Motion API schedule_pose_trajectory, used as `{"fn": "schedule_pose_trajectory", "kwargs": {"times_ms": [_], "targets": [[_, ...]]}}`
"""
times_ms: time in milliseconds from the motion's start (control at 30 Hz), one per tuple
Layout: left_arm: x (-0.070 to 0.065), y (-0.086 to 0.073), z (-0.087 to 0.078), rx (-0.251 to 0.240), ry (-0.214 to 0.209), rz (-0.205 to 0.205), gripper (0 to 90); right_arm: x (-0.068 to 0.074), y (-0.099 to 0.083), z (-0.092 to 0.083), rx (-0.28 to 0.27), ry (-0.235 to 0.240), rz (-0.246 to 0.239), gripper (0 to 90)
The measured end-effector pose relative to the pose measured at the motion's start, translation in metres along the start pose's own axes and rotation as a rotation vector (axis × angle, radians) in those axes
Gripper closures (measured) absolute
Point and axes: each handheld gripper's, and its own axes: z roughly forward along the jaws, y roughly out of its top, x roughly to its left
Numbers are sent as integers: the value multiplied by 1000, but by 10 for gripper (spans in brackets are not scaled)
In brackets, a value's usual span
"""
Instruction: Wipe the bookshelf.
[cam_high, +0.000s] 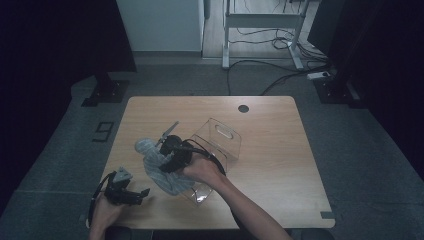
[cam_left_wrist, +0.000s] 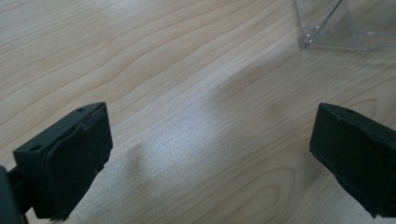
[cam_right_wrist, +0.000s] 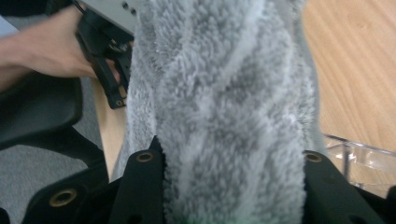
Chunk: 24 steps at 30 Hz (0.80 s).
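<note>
Right gripper is pinching a grey fluffy towel; in the right gripper view the towel is bulging up between the two black jaws, its pile pressing against both of them. Seen from above, the person's right hand is wrapping the gripper body, and the towel is hanging and bunching below it, one end sticking up toward the far left, the other end draping down at the near corner of a clear box. That box is lying tipped on its side on the table, just right of the towel and touching it (a handle slot is showing in its upper wall). From the right gripper view, an edge of the box is peeking out beside the right jaw.

Left gripper is sitting well left of the box, near the table's front edge, apart from the towel, with the left hand behind it. Its jaws are standing spread wide over bare wood with nothing between them, and a corner of the box is showing at the top right of the left gripper view.
</note>
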Motion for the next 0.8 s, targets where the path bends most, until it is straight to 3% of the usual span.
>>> {"fn": "schedule_pose_trajectory", "kwargs": {"times_ms": [133,367,800], "targets": [[1,-1,3,5,-7,-12,0,1,1,9,19,-7,5,592],[1,-2,6,27,-9,-8,0,11,2,13,39,-59,-35,636],[-1,-2,8,39,-10,-1,0,14,-13,-3,13,-30,-30,607]]}}
